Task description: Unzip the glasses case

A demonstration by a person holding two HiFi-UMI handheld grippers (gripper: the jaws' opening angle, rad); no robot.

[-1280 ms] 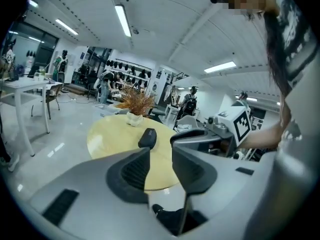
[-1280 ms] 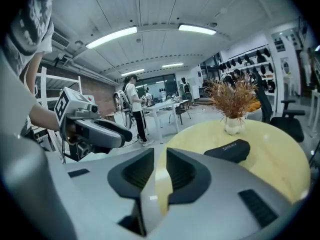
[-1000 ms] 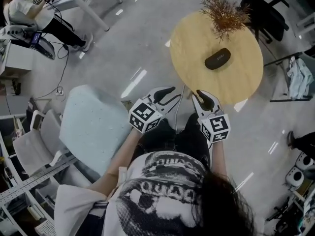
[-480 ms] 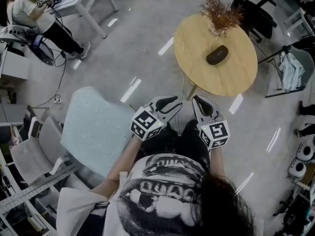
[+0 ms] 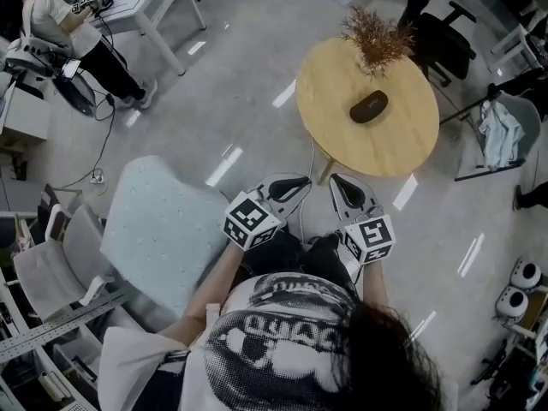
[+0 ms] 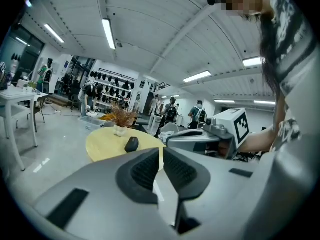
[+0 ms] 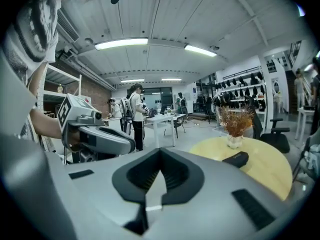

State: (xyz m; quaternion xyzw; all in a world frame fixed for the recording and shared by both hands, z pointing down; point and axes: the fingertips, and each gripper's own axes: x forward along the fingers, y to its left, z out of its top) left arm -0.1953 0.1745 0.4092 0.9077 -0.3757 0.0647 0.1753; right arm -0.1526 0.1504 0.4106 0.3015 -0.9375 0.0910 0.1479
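Observation:
A black glasses case (image 5: pixel 368 107) lies zipped on the round wooden table (image 5: pixel 402 139), below a dried plant in a white pot (image 5: pixel 377 41). My left gripper (image 5: pixel 289 187) and right gripper (image 5: pixel 345 190) hover side by side over my lap, well short of the table, both shut with nothing between the jaws. In the left gripper view the gripper (image 6: pixel 161 151) points at the distant case (image 6: pixel 131 144) on the table (image 6: pixel 107 149). From the right gripper (image 7: pixel 160 154) the case (image 7: pixel 236 159) is seen ahead and to the right.
A pale blue chair (image 5: pixel 163 229) stands at my left, with a white chair (image 5: pixel 51 268) beyond it. A black office chair (image 5: pixel 445 45) sits behind the table. A cloth-draped chair (image 5: pixel 503 131) is at the right. A seated person (image 5: pixel 60 20) works at a far desk.
Both grippers' jaws went from open to shut. The hands rose and drew back a little, so the table now lies farther from the fingertips.

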